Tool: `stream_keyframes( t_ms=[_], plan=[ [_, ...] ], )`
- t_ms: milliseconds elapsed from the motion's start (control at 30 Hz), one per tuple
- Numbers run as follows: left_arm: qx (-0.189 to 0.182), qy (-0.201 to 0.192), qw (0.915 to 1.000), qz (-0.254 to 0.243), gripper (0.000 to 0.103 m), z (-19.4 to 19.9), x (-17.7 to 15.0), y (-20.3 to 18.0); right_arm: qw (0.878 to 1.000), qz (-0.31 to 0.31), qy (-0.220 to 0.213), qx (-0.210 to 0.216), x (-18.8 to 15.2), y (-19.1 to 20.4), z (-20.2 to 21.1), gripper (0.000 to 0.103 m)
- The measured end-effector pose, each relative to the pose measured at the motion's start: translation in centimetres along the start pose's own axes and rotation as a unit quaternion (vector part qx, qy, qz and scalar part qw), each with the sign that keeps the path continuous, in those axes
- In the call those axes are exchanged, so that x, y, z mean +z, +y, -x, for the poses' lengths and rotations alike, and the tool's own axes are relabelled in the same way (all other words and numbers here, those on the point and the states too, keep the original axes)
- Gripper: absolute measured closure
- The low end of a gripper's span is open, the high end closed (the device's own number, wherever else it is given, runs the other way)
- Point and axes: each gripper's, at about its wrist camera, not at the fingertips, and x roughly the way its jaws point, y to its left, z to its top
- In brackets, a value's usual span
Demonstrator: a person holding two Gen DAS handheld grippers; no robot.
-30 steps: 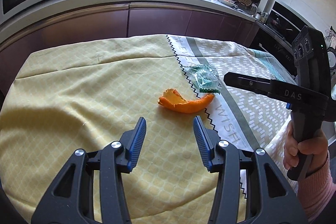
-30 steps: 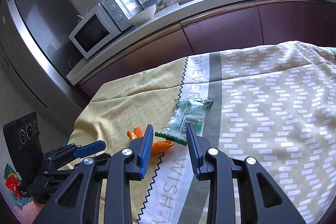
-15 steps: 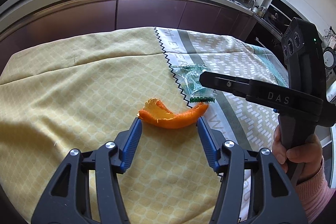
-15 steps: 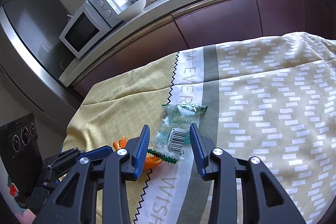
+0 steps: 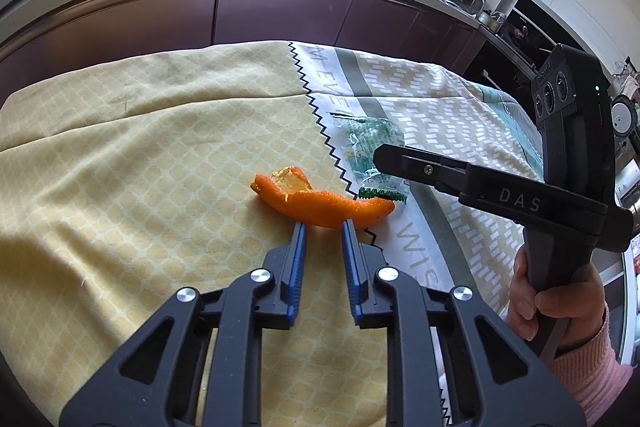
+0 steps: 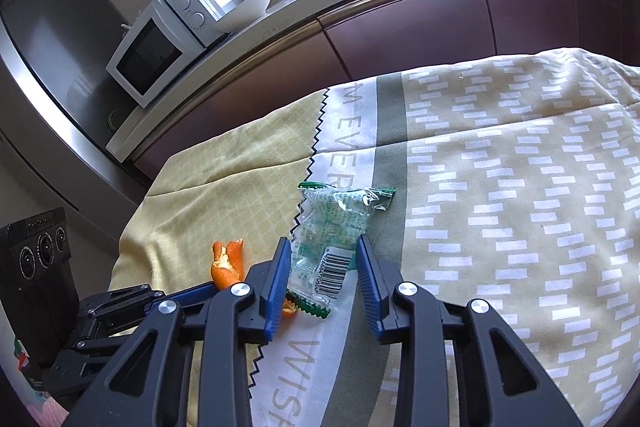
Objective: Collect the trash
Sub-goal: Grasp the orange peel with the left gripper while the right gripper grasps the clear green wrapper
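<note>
A curved strip of orange peel (image 5: 320,205) lies on the yellow half of the tablecloth (image 5: 160,167). My left gripper (image 5: 323,225) has come down at its near edge. Its jaws are closing, with the middle of the peel between the blue tips and no firm pinch visible. A clear green-printed snack wrapper (image 6: 332,227) lies just right of the peel, on the white and grey stripe. My right gripper (image 6: 322,241) straddles its barcode end. Those jaws are closing too, and each pad sits just beside a wrapper edge.
A hand in a pink sleeve (image 5: 560,307) holds the right gripper's handle at the table's right edge. Behind the table runs a dark-fronted kitchen counter (image 5: 280,11) with a microwave (image 6: 156,63), a white bowl (image 6: 244,11) and dishes. The patterned cloth (image 6: 520,207) stretches right.
Both grippers moved forward and down onto the trash. The left jaws went from wide beside the peel to narrow at its middle. The right jaws now straddle the wrapper and have narrowed slightly.
</note>
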Motion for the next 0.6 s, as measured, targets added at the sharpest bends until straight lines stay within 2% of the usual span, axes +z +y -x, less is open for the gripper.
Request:
stream_keyframes(
  t_ms=[100, 133, 167, 200, 233, 333, 400, 500, 567, 600],
  plan=[
    [-0.002, -0.003, 1.0000, 0.003, 0.087, 0.2, 0.1, 0.0, 1.000, 0.001, -0.002, 0.002, -0.1, 0.0, 0.1, 0.077],
    [-0.003, -0.005, 1.0000, 0.004, 0.081, 0.3, 0.0, 0.2, 1.000, 0.001, -0.004, 0.002, -0.1, 0.0, 0.2, 0.079],
    [-0.005, -0.005, 1.0000, 0.006, 0.070, 0.5, 0.0, 0.3, 1.000, 0.001, -0.005, 0.004, -0.2, 0.1, 0.3, 0.087],
    [-0.005, -0.008, 0.9999, 0.006, 0.067, 0.6, 0.1, 0.3, 1.000, 0.001, -0.006, 0.005, -0.2, 0.0, 0.4, 0.087],
    [-0.005, -0.010, 0.9999, 0.006, 0.064, 0.8, 0.0, 0.5, 1.000, 0.002, -0.007, 0.005, -0.2, 0.0, 0.5, 0.087],
    [-0.010, -0.006, 0.9999, 0.010, 0.062, 0.6, 0.3, 0.5, 1.000, -0.001, -0.008, 0.008, -0.3, -0.2, 0.7, 0.087],
    [-0.015, -0.002, 0.9998, 0.013, 0.064, 0.3, 0.3, 0.6, 1.000, -0.001, -0.009, 0.010, -0.3, -0.2, 0.8, 0.087],
    [-0.016, 0.002, 0.9997, 0.020, 0.074, -0.1, 0.3, 0.8, 1.000, 0.002, -0.009, 0.014, -0.4, -0.2, 1.0, 0.090],
    [-0.015, 0.004, 0.9996, 0.024, 0.090, -0.2, 0.3, 0.8, 1.000, 0.002, -0.009, 0.015, -0.5, -0.2, 1.1, 0.090],
    [-0.015, 0.005, 0.9995, 0.026, 0.094, -0.2, 0.4, 0.9, 1.000, 0.003, -0.009, 0.015, -0.5, -0.2, 1.1, 0.090]
  ],
)
